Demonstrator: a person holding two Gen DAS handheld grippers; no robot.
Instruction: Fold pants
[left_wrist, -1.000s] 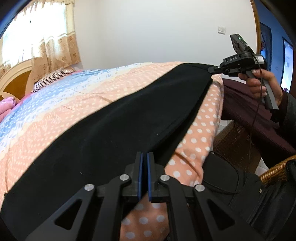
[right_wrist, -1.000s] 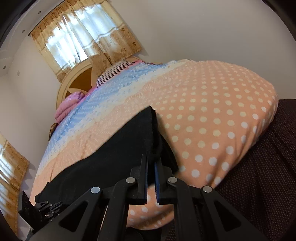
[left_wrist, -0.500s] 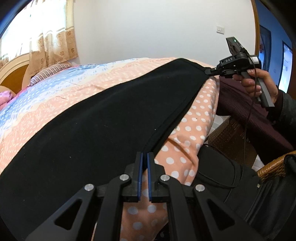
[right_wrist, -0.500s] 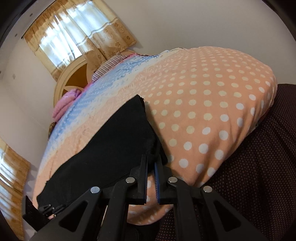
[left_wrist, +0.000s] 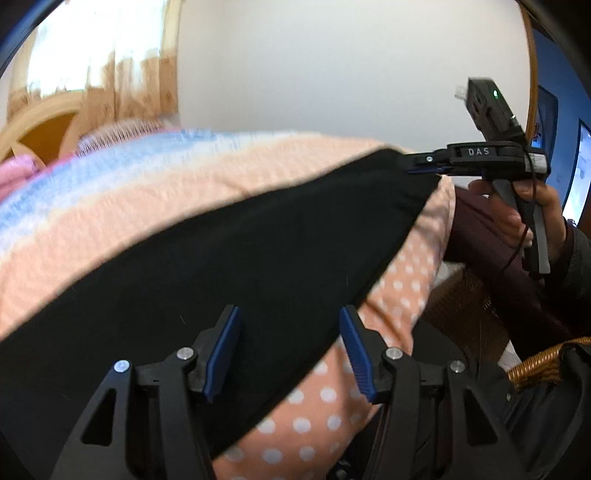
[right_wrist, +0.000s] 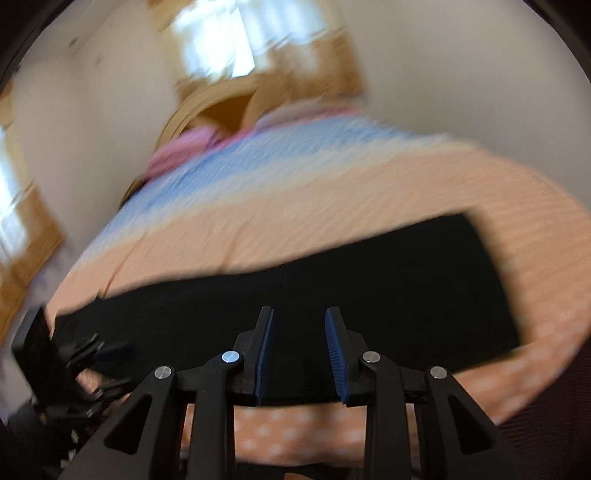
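The black pants (left_wrist: 229, 266) lie flat along the near edge of the bed, on the peach polka-dot quilt (left_wrist: 155, 195). They also show in the right wrist view (right_wrist: 332, 280) as a long dark band. My left gripper (left_wrist: 290, 334) is open, its blue pads either side of the pants' near edge. My right gripper (right_wrist: 299, 328) is open just over the pants' near edge. In the left wrist view the right gripper (left_wrist: 424, 166) sits at the pants' far corner. In the right wrist view the left gripper (right_wrist: 85, 354) shows at the pants' left end. Both views are blurred.
The quilt turns blue and white (right_wrist: 280, 151) farther up the bed, with a pink pillow (right_wrist: 184, 147) and wooden headboard (right_wrist: 214, 103) beyond. A dark maroon cloth (left_wrist: 495, 236) and a wicker basket (left_wrist: 535, 362) lie off the bed's right side.
Both grippers have opened and let go of the pants, which now lie flat on the quilt. The right wrist view has swung to look along the pants.
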